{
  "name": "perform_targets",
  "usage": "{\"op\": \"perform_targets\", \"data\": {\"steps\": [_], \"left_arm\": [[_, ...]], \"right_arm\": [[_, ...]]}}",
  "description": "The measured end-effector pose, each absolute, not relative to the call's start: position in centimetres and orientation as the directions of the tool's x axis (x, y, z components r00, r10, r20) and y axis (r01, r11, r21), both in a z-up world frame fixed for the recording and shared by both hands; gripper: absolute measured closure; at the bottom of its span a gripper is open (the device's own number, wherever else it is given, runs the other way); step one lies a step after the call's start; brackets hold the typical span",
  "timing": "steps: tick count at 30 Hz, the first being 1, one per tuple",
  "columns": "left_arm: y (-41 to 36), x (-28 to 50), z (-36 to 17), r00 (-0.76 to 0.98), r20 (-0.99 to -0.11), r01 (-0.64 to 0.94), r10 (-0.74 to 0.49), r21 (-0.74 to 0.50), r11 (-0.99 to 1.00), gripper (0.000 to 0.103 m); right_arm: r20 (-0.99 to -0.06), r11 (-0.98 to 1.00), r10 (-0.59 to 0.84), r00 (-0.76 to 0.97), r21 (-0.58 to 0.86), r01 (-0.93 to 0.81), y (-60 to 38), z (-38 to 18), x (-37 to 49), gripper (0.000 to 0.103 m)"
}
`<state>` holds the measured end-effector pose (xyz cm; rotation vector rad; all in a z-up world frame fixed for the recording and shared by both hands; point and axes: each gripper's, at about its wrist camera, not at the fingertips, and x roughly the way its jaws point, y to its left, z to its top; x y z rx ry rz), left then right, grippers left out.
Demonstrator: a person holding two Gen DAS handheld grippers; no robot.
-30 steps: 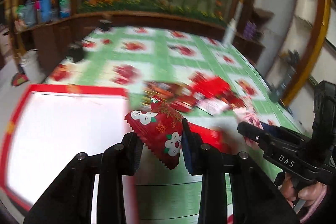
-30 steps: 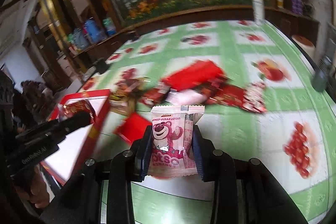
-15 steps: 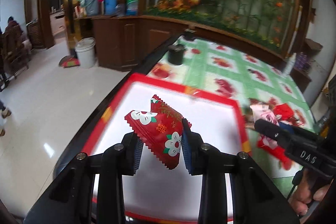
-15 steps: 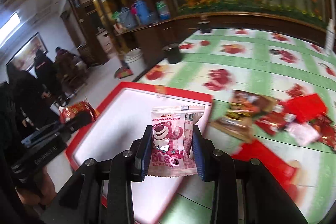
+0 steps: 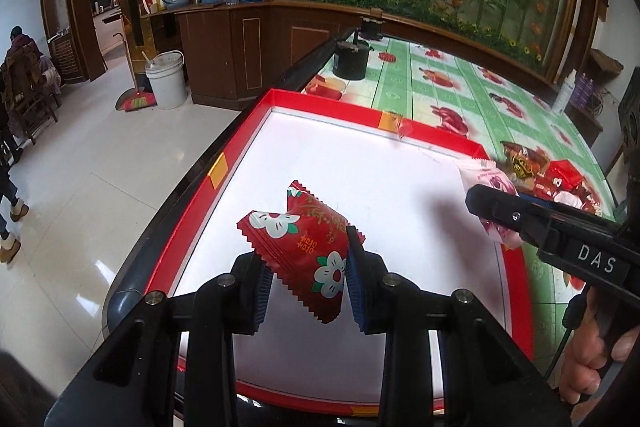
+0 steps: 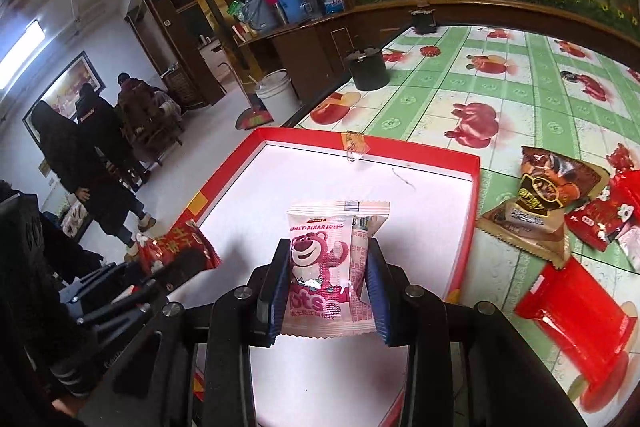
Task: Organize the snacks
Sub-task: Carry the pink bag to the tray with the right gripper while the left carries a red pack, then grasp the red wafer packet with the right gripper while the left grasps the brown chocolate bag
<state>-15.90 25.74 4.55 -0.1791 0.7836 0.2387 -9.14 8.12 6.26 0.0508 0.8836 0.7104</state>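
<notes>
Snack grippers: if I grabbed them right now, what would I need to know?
Left gripper: shut on the red flower packet, held above the red tray.
Right gripper: shut on the pink bear packet, also above the tray's white floor.
Tray: nothing lies in it yet.
Leftover snacks: the brown packet, the plain red packet and a few small red ones wait on the green tablecloth, right of the tray.
Done: two packets picked up and brought over the tray.
Left: set both down in the tray, then fetch the rest.
</notes>
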Motion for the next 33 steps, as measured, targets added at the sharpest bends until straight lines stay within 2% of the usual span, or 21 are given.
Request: {"op": "perform_targets", "data": {"steps": [5,7,8,9,14,17,21,25,30,31,32,33], "left_arm": [[25.3,-16.2,4.7,0.692,-0.714,-0.244,0.111,-0.086,0.966,0.068],[25.1,-16.0,4.8,0.689,-0.715,-0.24,0.116,-0.074,0.968,0.059],[25.0,-16.0,4.9,0.689,-0.714,-0.245,0.123,-0.069,0.967,0.05],[24.9,-16.1,5.0,0.691,-0.711,-0.251,0.132,-0.065,0.966,0.047],[24.2,-16.3,5.6,0.705,-0.702,-0.229,0.101,-0.091,0.969,0.045],[22.7,-16.4,5.8,0.715,-0.699,-0.157,-0.007,-0.17,0.973,0.034],[19.6,-17.3,5.8,0.718,-0.677,-0.032,-0.16,-0.262,0.964,0.034],[16.1,-18.9,5.2,0.682,-0.654,0.077,-0.329,-0.383,0.921,0.034],[12.3,-22.0,6.3,0.707,-0.608,0.19,-0.36,-0.327,0.926,0.033],[11.9,-22.4,6.7,0.713,-0.596,0.207,-0.37,-0.325,0.923,0.031],[11.5,-22.9,7.0,0.713,-0.583,0.23,-0.389,-0.329,0.916,0.022],[11.2,-23.1,7.2,0.71,-0.576,0.247,-0.405,-0.335,0.909,0.018]], "right_arm": [[-0.699,0.754,0.603,0.384,0.343,-0.56,8.3,5.7,-9.2,0.062],[-0.701,0.763,0.592,0.397,0.328,-0.557,8.1,5.7,-9.3,0.056],[-0.701,0.767,0.587,0.405,0.322,-0.555,7.8,5.8,-9.3,0.05],[-0.695,0.771,0.586,0.417,0.32,-0.551,7.3,5.9,-9.3,0.05],[-0.681,0.819,0.542,0.491,0.298,-0.491,3.2,6.4,-9.0,0.05],[-0.685,0.856,0.5,0.531,0.298,-0.423,-0.9,6.3,-8.5,0.049],[-0.683,0.9,0.433,0.588,0.294,-0.321,-7.7,6.4,-8.3,0.048],[-0.706,0.915,0.403,0.583,0.283,-0.289,-12.8,6.3,-8.1,0.041],[-0.76,0.888,0.424,0.493,0.241,-0.392,-13.6,5.5,-7.7,0.04],[-0.767,0.882,0.424,0.481,0.229,-0.413,-13.3,5.4,-7.5,0.04],[-0.77,0.876,0.424,0.477,0.215,-0.432,-12.8,5.3,-7.4,0.039],[-0.773,0.866,0.429,0.468,0.204,-0.456,-12.1,5.2,-7.1,0.038]]}}
